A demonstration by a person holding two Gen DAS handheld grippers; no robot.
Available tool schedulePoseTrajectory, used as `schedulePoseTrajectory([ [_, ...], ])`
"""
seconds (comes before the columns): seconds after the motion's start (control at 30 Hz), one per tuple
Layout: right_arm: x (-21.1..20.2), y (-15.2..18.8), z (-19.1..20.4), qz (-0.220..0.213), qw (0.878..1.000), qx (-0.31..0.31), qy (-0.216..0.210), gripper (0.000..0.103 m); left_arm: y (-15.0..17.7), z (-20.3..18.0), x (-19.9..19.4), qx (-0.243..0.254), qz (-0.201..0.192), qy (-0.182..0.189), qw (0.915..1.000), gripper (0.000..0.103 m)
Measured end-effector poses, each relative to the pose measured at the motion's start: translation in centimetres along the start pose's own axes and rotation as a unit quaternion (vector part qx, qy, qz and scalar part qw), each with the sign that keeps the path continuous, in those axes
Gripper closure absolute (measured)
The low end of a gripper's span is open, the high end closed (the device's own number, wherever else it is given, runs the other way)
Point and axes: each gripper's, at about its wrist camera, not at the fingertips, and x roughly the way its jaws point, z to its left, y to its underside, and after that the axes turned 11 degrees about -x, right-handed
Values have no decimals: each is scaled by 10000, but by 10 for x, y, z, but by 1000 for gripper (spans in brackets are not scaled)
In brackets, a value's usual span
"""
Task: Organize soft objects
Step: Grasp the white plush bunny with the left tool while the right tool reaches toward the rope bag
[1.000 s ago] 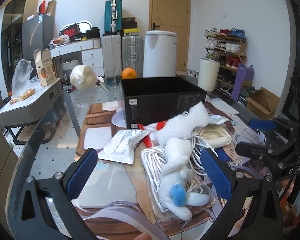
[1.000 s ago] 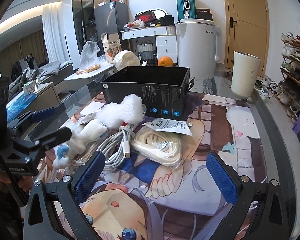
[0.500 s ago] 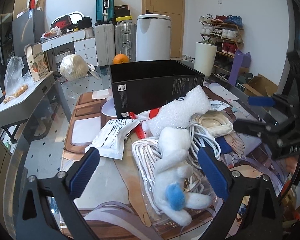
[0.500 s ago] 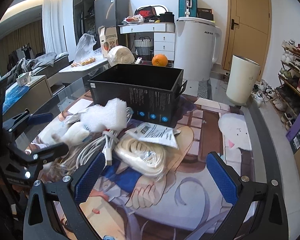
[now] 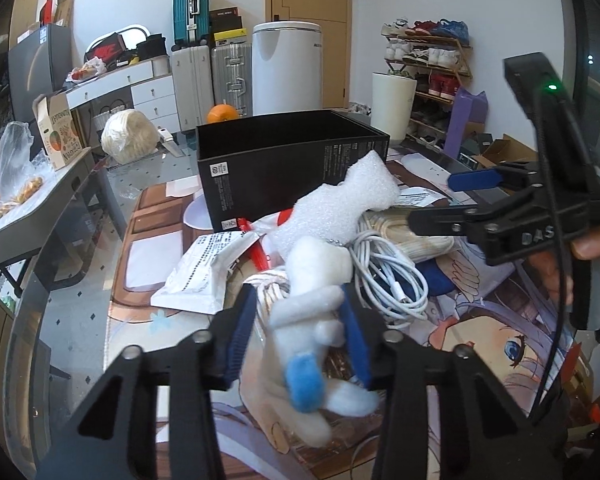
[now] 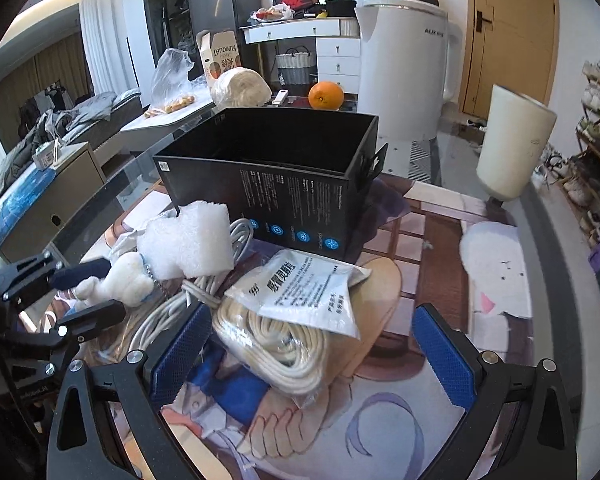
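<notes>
Left claw: the left claw (image 5: 300, 332) was clenched on the white plush toy (image 5: 316, 288) — its blue pads pressed the toy's body from both sides, head pointing away, blue-tipped foot nearest the camera.
Toy's place: near the desk's (image 5: 80, 312) front edge, above the picture mat (image 5: 480, 320), just in front of the white foam piece (image 5: 340, 208) and white cable coil (image 5: 392, 276).
Right claw: the right claw (image 6: 312, 352) stood released, wide apart, with the bagged cream cord bundle (image 6: 276, 344) and printed packet (image 6: 312, 292) between its pads, touching neither.
Box: the open black box (image 6: 284, 172) stood behind the pile, toward the desk's far edge.
Only in left view: a second printed packet (image 5: 204, 272) left of the toy.
Only in right view: the box's inside — its floor was hidden.
</notes>
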Motion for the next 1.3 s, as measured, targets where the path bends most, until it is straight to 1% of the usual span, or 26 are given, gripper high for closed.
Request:
schedulePoseTrajectory([
  [0.03,2,-1,-1,-1,10000,31,-37,1,0,0,-1,-10,-1,24,10000,70],
  [0.1,8,-3,-2,52,9998,104,-155,1,0,1,-2,-42,-22,67,10000,71],
  [0.13,12,-4,-3,83,9997,131,-182,2,0,2,-3,-71,-44,87,9999,73],
  [0.17,13,-5,-2,94,9997,142,-184,7,0,3,-4,-92,-64,103,9999,73],
  [0.33,23,-7,-4,183,9992,245,-271,18,0,4,-8,-120,-139,153,9997,74],
  [0.5,30,-9,-7,208,9983,416,-352,18,2,4,-9,-140,-157,157,9997,74],
  [0.6,36,-11,-8,242,9975,537,-385,23,1,5,-8,-148,-151,155,9997,74],
  [0.7,40,-12,-8,257,9972,563,-411,32,1,5,-8,-152,-154,150,9997,74],
  [0.73,40,-12,-8,240,9971,575,-436,38,1,5,-8,-158,-155,149,9996,74],
  [0.8,39,-12,-7,224,9972,586,-409,45,1,6,-8,-168,-164,148,9996,74],
  [0.83,38,-11,-7,206,9972,599,-408,52,1,6,-8,-171,-167,149,9996,74],
  [0.87,35,-9,-9,151,9970,634,-410,53,1,6,-8,-175,-169,146,9996,74],
  [1.0,30,-7,-13,88,9970,672,-371,52,1,6,-8,-195,-173,150,9995,74],
  [1.03,30,-7,-13,101,9969,686,-365,49,1,7,-8,-197,-170,154,9995,74],
  [1.1,29,-6,-13,102,9971,680,-326,39,1,7,-8,-193,-169,148,9996,74],
  [1.13,29,-6,-13,115,9974,660,-278,31,1,7,-8,-195,-169,152,9996,74],
  [1.17,29,-7,-14,130,9976,651,-217,29,0,7,-8,-196,-167,154,9996,74],
  [1.3,31,-9,-15,142,9977,644,-136,28,0,8,-7,-209,-160,155,9995,74],
])
